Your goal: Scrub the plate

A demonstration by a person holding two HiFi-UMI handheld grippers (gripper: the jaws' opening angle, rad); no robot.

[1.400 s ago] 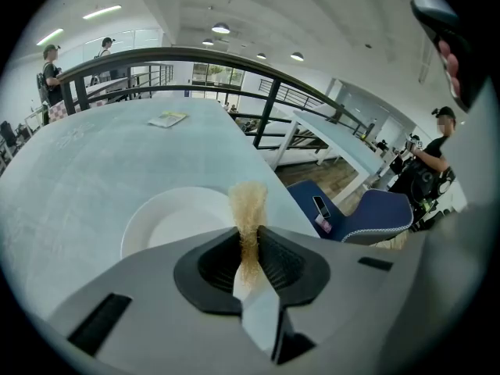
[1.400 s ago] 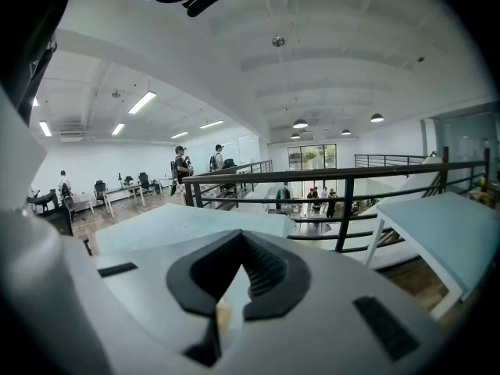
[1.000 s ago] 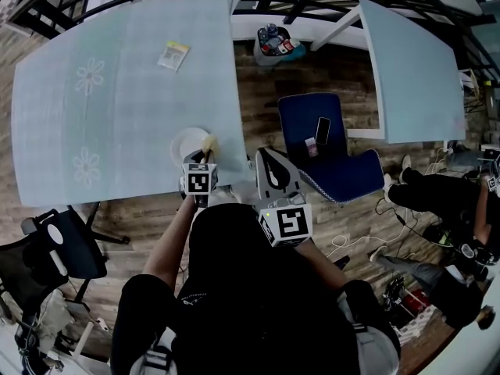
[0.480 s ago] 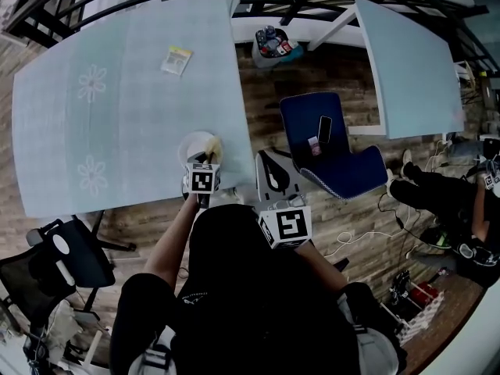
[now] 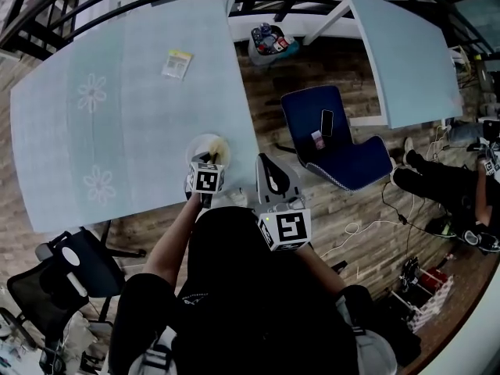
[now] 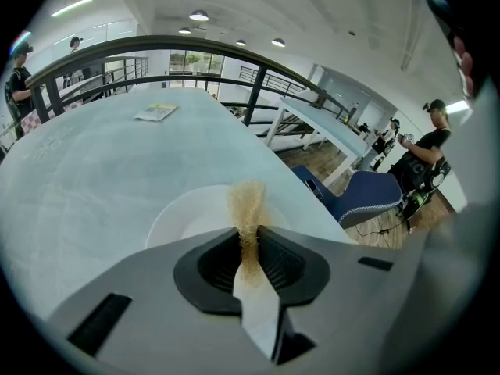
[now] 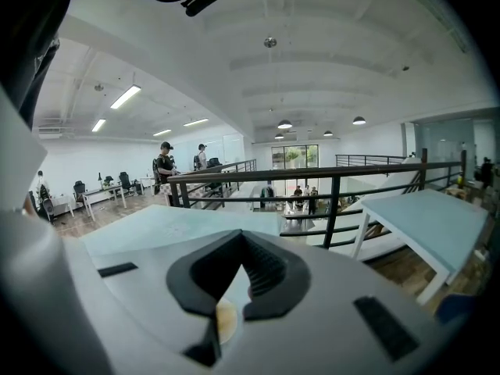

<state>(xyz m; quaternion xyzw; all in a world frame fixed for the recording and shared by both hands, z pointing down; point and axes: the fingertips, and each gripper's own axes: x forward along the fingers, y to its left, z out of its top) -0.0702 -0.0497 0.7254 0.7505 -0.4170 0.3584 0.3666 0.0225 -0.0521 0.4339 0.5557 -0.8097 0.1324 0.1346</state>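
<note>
The left gripper (image 6: 248, 237) is pinching the scrubber (image 6: 247, 200) at the plate (image 6: 183, 217). The right gripper (image 7: 233, 287) (closed, empty) isn't steadying it, so hard strokes risk sliding it off the table (image 6: 86, 162).

the left gripper (image 6: 248, 242) hides the plate's (image 6: 183, 217) near rim.

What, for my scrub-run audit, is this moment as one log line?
left gripper: shut on scrub pad, over plate | right gripper: shut, empty | plate: on table, near edge
</note>
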